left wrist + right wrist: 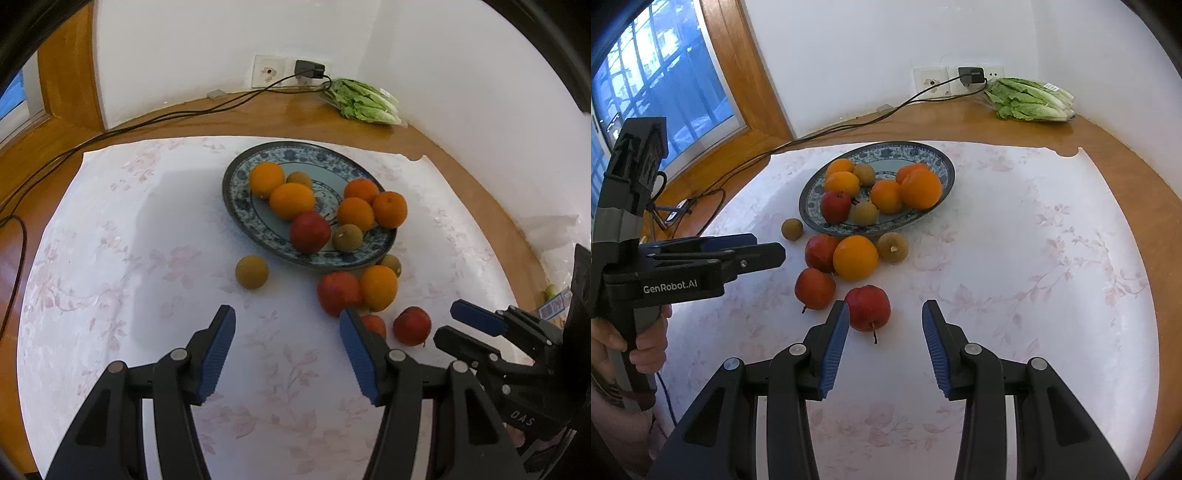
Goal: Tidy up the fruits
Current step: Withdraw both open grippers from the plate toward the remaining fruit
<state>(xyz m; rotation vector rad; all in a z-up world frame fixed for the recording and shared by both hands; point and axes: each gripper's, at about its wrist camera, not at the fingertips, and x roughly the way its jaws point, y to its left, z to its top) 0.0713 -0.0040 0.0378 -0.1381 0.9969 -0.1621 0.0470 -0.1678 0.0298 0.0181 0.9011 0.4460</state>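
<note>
left gripper (pixel 288 325) hiding red apple (pixel 375 325)

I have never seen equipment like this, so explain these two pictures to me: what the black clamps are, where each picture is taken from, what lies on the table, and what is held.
A person holds one handheld two-finger tool in each hand, each carrying a camera that looks along its fingers. One picture looks past the left tool, the other past the right tool; each also shows the other tool from the side. On the flowered cloth sits a blue patterned plate with oranges, one apple and small brown fruits. Beside it lie three apples, an orange and two brown fruits. Both tools are open and hold nothing.
</note>
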